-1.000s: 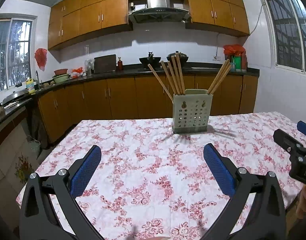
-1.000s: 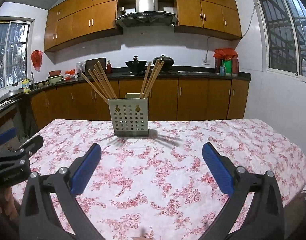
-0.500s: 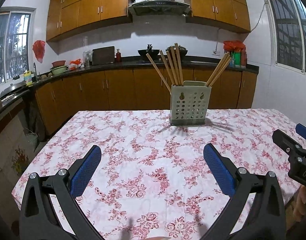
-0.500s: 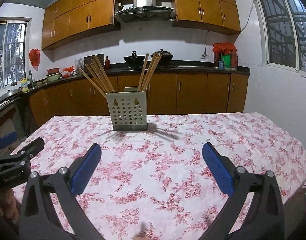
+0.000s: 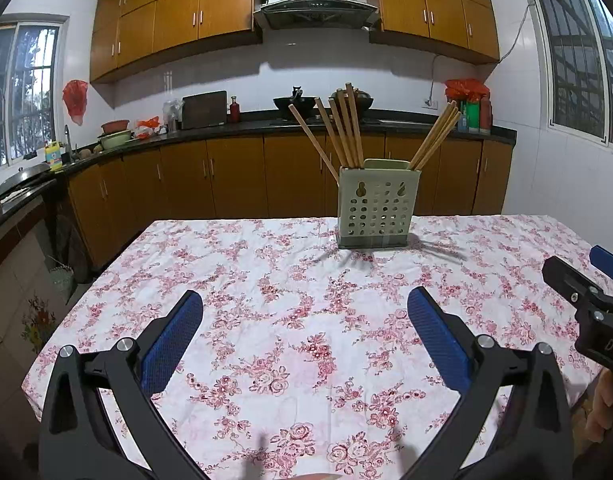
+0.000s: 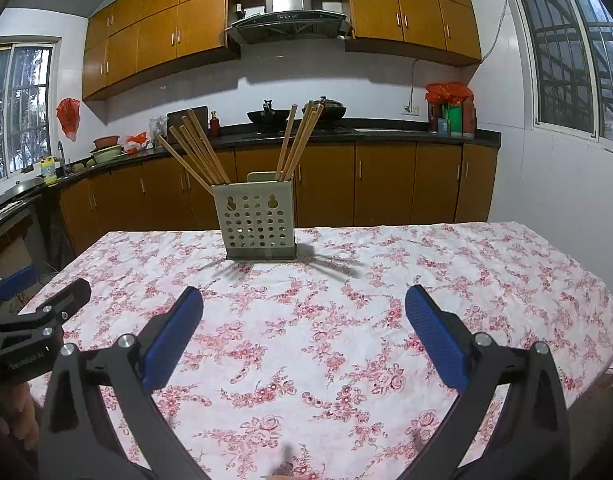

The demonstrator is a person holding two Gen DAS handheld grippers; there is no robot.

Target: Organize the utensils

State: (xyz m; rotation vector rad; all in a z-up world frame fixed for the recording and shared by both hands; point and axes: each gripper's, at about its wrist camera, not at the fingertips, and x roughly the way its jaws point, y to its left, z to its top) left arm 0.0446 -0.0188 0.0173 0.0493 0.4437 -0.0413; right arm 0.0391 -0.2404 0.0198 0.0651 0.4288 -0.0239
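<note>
From the left wrist view, the right gripper (image 5: 586, 280) is cut off at the right edge of the frame, only part of it and a bit of the person's hand (image 5: 604, 404) showing. The left gripper (image 5: 304, 312) fills the bottom, its blue pads (image 5: 170, 340) spread wide apart with nothing between them, above the floral tablecloth (image 5: 290, 280). The perforated utensil holder (image 5: 376, 210) stands upright right of centre, wooden chopsticks (image 5: 342, 128) leaning out of it.

From the right wrist view, the left gripper is clipped at the left edge. The right gripper's fingers (image 6: 434, 332) gape wide, empty. The holder sits upper centre; what divides its inside is hidden.
</note>
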